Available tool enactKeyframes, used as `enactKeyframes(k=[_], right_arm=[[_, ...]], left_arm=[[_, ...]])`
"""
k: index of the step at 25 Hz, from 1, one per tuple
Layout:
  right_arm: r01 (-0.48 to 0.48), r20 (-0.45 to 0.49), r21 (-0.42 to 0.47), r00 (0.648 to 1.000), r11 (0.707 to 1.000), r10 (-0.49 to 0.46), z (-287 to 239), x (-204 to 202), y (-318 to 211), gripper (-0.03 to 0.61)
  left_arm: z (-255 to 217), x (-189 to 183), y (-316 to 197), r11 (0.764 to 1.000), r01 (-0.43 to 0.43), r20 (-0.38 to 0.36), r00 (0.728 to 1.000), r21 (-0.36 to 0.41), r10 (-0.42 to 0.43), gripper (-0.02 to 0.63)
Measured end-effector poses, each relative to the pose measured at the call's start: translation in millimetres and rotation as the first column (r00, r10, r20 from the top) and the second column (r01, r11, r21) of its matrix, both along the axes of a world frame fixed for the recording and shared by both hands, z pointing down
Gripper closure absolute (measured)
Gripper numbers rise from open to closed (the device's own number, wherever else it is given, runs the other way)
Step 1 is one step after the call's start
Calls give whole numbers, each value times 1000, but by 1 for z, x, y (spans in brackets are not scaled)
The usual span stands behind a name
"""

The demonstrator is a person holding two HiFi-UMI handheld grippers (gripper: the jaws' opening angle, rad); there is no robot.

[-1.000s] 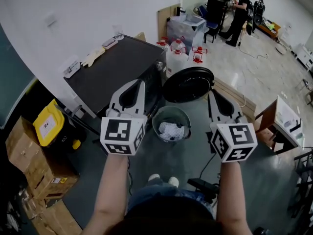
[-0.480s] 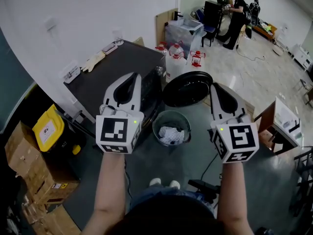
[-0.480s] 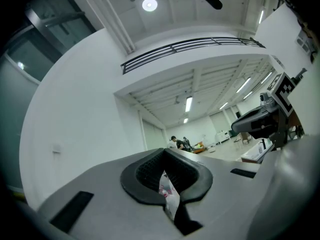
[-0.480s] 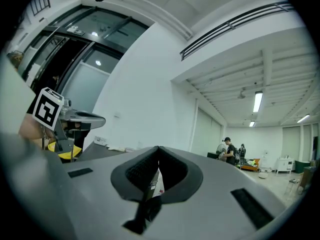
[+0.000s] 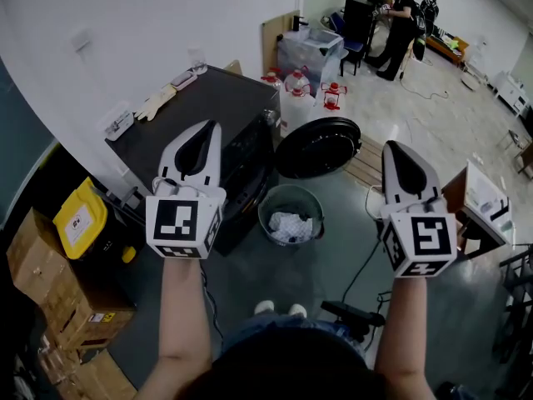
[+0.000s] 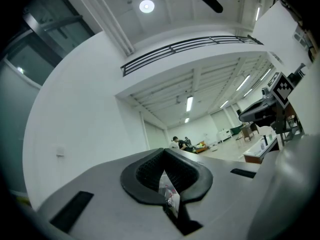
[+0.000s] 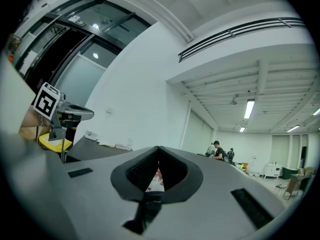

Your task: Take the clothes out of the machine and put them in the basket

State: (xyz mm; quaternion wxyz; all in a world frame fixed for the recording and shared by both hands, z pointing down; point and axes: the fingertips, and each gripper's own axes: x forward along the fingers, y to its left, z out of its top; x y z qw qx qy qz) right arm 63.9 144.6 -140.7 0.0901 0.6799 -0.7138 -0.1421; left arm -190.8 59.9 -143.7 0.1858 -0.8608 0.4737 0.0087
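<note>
- Your left gripper [image 5: 206, 132] and right gripper [image 5: 393, 150] have pale grey shells with black, ribbed, teardrop-shaped pads.
- Each carries a white cube [image 5: 183, 226] printed with black square markers.
- You wear blue jeans [image 5: 250, 330] and white shoes [image 5: 265, 306].

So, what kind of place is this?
Probably a large workshop or lab hall, not a home: stacked boxes, jugs by the wall, and strip lights high overhead.
</note>
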Motion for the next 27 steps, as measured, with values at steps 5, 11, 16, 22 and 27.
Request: enactKeyframes(k=[5, 11, 16, 22, 27], right_arm=[[-17, -5, -21, 1000, 1000, 17, 4, 5, 1, 577], [-20, -6, -35, 1000, 999, 20, 8, 5, -1, 575], [-22, -11, -38, 1000, 999, 22, 8, 6, -2, 577], [-21, -23, -48, 1000, 999, 20, 9, 4, -4, 576], [-22, -21, -46, 1000, 999, 21, 9, 4, -2, 577]], left_arm=[[0, -1, -3, 1000, 5, -5, 1000, -5, -5, 611], [2, 5, -7, 1000, 4, 29, 1000, 5, -4, 611], [6, 11, -9, 1000, 8, 50, 999, 2, -8, 611], [7, 12, -11, 1000, 10, 56, 998, -5, -9, 609], [9, 12, -9, 1000, 15, 60, 998, -7, -14, 611]])
